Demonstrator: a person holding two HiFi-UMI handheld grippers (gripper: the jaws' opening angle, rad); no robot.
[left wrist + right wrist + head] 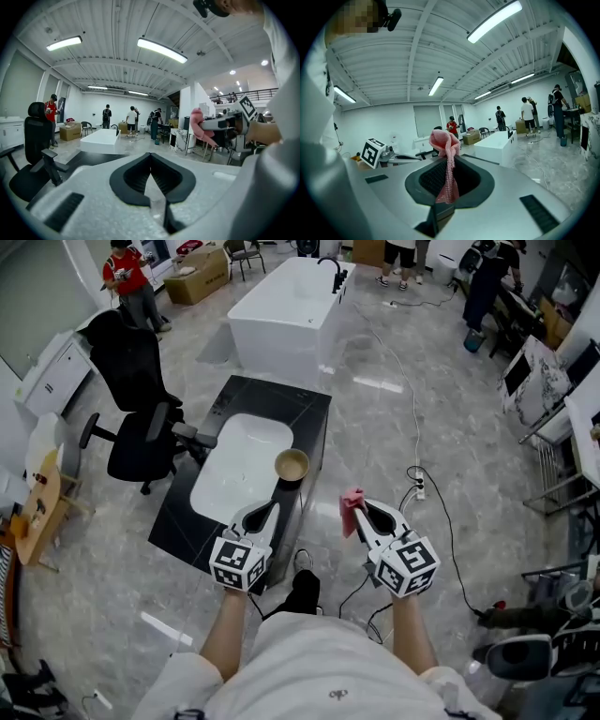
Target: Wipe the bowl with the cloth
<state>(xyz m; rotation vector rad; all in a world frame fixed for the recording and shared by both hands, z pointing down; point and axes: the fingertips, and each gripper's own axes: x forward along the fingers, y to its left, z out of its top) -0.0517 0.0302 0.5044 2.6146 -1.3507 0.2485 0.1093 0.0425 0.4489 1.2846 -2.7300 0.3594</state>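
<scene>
Your right tool (364,509) is clamped on the pink cloth (446,159). In the right gripper view the cloth sits pinched between the jaws, w/ a bunched top poking past the tips and a strip hanging down inside. So the pick-up part looks done, imo.

Your left tool (151,159) has its jaws together w/ nothing between them. It's doing no work right now. In the head view it hovers over the near edge of the black bench (309,404), by the near end of the white basin (234,470).

The bowl (292,466) is the tan one, upright on the bench right at the basin's right edge. It sits beyond both tools and apart from both. The cloth is off to its near right, out past the bench edge over the floor, so there's no contact btwn cloth and bowl.

Progress: early. Cloth in hand, wipe itself not begun as far as the pics show. Can't tell from here whether the bowl's inside is clean or dirty; it's too small in the head view, and neither gripper view shows it, since both look out across the room.

What's left, prob:
- bring the cloth over to the bowl
- steady the bowl w/ the left tool (jaws would need to part first)
- rub the cloth round the inside and the rim
</scene>
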